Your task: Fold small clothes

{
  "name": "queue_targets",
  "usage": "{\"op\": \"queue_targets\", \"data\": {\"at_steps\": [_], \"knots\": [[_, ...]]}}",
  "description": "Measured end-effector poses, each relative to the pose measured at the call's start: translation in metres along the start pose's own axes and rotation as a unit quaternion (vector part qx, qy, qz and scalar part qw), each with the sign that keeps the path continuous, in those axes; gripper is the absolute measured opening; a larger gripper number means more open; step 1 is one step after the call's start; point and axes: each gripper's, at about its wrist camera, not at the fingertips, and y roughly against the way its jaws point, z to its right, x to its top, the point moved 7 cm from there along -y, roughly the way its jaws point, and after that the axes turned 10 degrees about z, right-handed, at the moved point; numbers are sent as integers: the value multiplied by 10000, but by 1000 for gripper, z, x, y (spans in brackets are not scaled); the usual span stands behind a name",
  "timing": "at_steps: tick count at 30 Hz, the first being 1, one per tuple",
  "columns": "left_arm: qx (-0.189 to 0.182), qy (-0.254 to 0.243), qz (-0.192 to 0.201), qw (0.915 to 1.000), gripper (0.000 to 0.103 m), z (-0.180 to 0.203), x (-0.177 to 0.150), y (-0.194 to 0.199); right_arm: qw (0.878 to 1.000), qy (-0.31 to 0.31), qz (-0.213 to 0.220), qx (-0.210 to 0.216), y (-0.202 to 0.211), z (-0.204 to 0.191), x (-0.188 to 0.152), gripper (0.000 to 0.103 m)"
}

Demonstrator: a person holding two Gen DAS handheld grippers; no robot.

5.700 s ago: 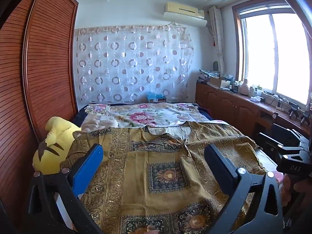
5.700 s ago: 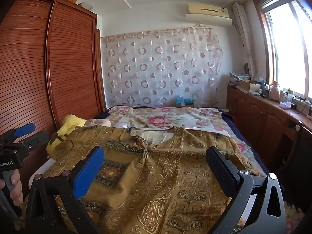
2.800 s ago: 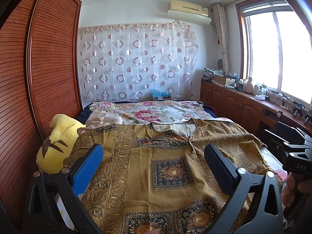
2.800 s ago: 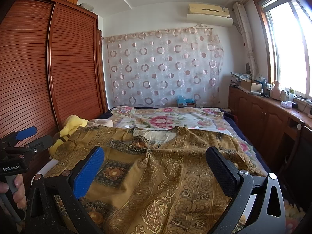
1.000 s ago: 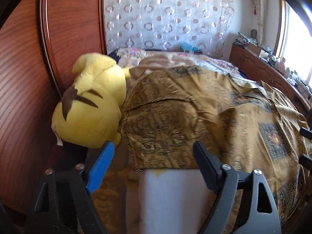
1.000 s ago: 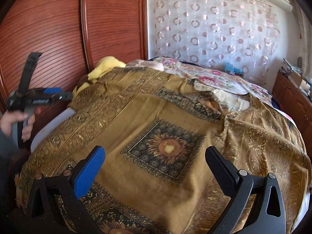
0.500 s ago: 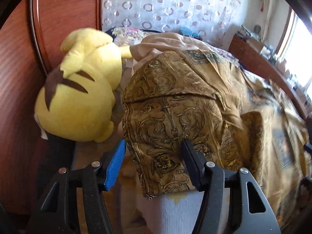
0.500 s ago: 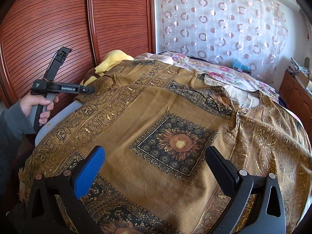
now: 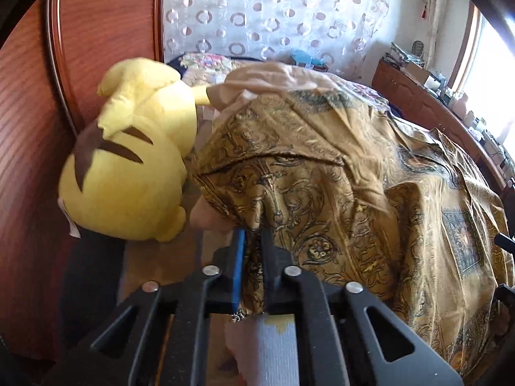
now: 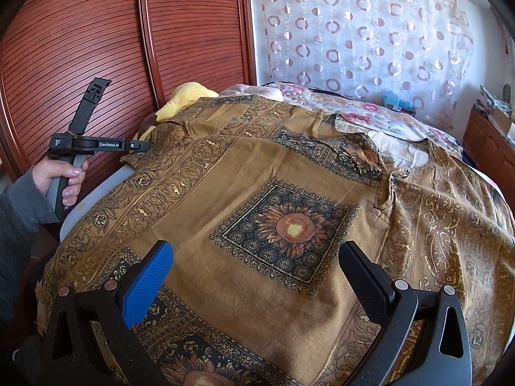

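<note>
left gripper (image 9: 252,251) is pinching the shirt's sleeve hem (image 9: 254,276) beside the yellow plush (image 9: 128,167), having just been closing; right gripper (image 10: 257,276) is hovering spread over the shirt (image 10: 289,218), farther from the plush.

The bed (image 10: 93,196) carries a brown-gold patterned garment (image 10: 257,199) spread flat across it, directly ahead of the right hand-held gripper (image 10: 257,276) and under its two wide-apart fingers. Beyond the garment a floral bedspread (image 10: 370,112) covers the far part of the bed. Ahead and to the left of the left hand-held gripper (image 9: 252,241), a yellow plush toy (image 9: 128,160) lies at the bed's edge, touching the garment's sleeve (image 9: 289,186).
</note>
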Motion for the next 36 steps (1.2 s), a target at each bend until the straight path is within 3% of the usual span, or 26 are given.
{"op": "queue_targets", "data": {"at_steps": [7, 16, 21, 23, 26, 31, 35, 36], "knots": [[-114, -137, 554, 9983, 7, 21, 36, 31, 9999, -109, 33, -18, 2, 4, -2, 102], [-840, -781, 957, 9888, 7, 120, 80, 50, 9991, -296, 207, -232, 15, 26, 1, 102], [-1042, -1233, 903, 9828, 8, 170, 79, 51, 9978, -475, 285, -375, 24, 41, -2, 102], [-1079, -1335, 875, 9813, 20, 179, 74, 52, 9974, -514, 294, -418, 26, 45, -5, 102], [-1176, -1325, 924, 9798, 28, 182, 71, 60, 9970, -548, 287, -467, 26, 46, -9, 102], [-1047, -1250, 962, 9819, 44, 169, 60, 70, 9969, -568, 288, -470, 24, 40, -9, 102], [-868, -1149, 947, 9850, 68, 147, 49, 69, 9976, -440, 291, -450, 21, 37, 0, 102], [-856, -1081, 950, 9859, 71, 141, 46, 69, 9977, -417, 303, -432, 20, 39, 3, 102]]}}
